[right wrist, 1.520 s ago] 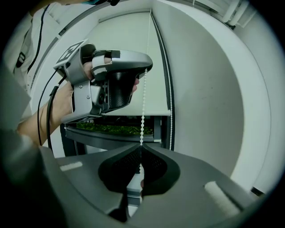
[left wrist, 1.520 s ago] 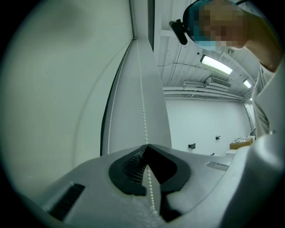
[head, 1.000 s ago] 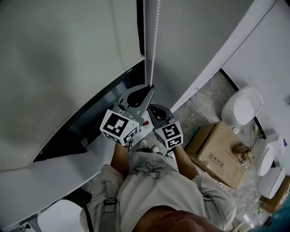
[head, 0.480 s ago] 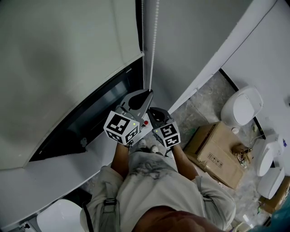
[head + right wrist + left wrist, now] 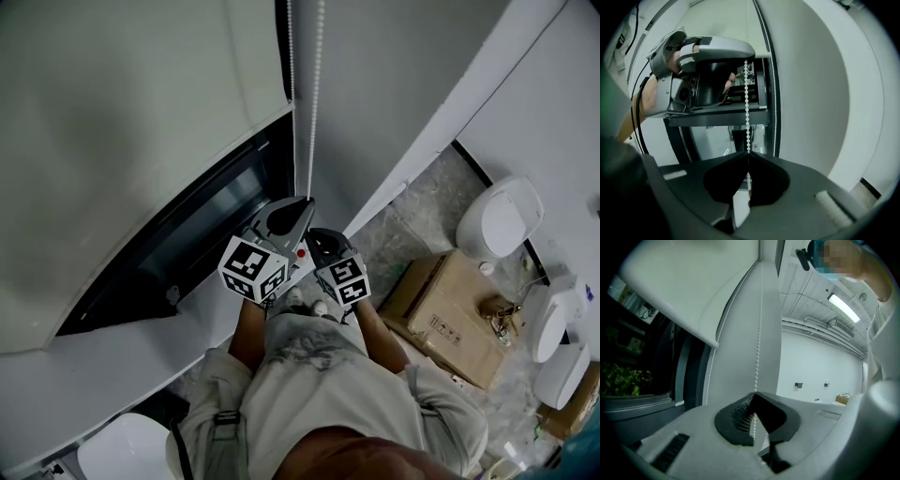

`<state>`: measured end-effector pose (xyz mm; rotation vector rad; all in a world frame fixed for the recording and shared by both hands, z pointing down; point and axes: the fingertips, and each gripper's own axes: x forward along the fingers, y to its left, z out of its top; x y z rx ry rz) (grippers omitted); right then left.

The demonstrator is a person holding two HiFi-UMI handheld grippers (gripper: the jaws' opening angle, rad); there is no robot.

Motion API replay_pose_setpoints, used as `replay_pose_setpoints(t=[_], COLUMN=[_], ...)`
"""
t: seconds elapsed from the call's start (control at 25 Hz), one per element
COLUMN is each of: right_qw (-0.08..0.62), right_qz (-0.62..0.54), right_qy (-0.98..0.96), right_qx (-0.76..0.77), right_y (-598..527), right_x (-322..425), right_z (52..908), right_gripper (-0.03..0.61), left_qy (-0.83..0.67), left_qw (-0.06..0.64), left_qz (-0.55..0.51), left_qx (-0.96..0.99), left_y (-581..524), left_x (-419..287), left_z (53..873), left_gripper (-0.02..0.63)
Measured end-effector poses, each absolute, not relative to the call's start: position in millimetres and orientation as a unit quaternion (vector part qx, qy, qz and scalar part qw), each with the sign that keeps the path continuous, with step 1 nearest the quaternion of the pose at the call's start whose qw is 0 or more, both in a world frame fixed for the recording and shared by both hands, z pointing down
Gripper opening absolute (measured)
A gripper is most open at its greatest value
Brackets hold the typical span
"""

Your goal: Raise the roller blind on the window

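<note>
**Both claws clamped on the chain, mid-pull**

I have both claws closed on the same strand of the bead chain (image 5: 316,103), the nearer of the two strands that hang down the right edge of the window (image 5: 192,230). The left claw (image 5: 307,201) grips it higher up. In the left gripper view its pads (image 5: 740,416) meet with the beads pinched between them and the chain (image 5: 758,333) runs straight up from the claw (image 5: 754,397). The right claw (image 5: 313,233) sits just below it. The right gripper view shows those jaws (image 5: 748,155) closed to a point on the chain (image 5: 747,108), with the left claw directly above on the same line of beads.

The roller blind (image 5: 141,122) is only partly up. Its bottom hem runs diagonally across the head view, with a dark band of glass open below it and most of the pane covered. In the left gripper view the blind (image 5: 693,282) fills the upper left, with greenery outside visible under it.

I judge this to be the middle of a downward haul on the chain, with plenty of lift left to do. Both claws are low and close to my body, so I think the next move calls for a regrip. One claw should keep its hold so the blind cannot slip back, while the other lets go, reaches up the same strand and clamps again before pulling.
</note>
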<state>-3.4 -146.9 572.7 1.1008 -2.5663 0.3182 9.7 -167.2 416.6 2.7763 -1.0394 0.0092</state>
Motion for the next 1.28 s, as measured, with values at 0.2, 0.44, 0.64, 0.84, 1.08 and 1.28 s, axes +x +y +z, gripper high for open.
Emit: replay_pose_setpoints(t=[0.2,0.44,0.64,0.84,1.08,1.28], right_qw=[0.167,0.121,0.077,0.017,-0.051,-0.052], right_qz=[0.093,0.058,0.030,-0.001,-0.040,-0.062], right_qy=[-0.899,-0.906,-0.908,-0.911,-0.913,-0.919], right_qx=[0.394,0.402,0.410,0.412,0.402,0.387], right_y=[-145.7,-138.8,-138.7,-137.8,-139.2,-146.0], right_x=[-0.7,3.0,11.4,18.9,17.1,14.9], right_z=[573.2,547.1,498.6,430.8,353.0,312.3], right_gripper=[0.013,0.041,0.057,0.060,0.077,0.091], left_qy=[-0.349,-0.352,-0.352,-0.353,-0.350,-0.346], left_qw=[0.089,0.085,0.084,0.085,0.086,0.084], left_qz=[0.002,0.000,-0.001,0.000,0.000,0.001], left_qx=[0.933,0.932,0.932,0.932,0.933,0.934], left_y=[-165.8,-167.4,-167.7,-168.3,-168.2,-166.0], left_x=[10.1,7.2,6.9,6.9,9.2,11.1], left_z=[418.2,412.8,412.9,413.7,413.8,413.5], left_gripper=[0.011,0.011,0.011,0.011,0.011,0.011])
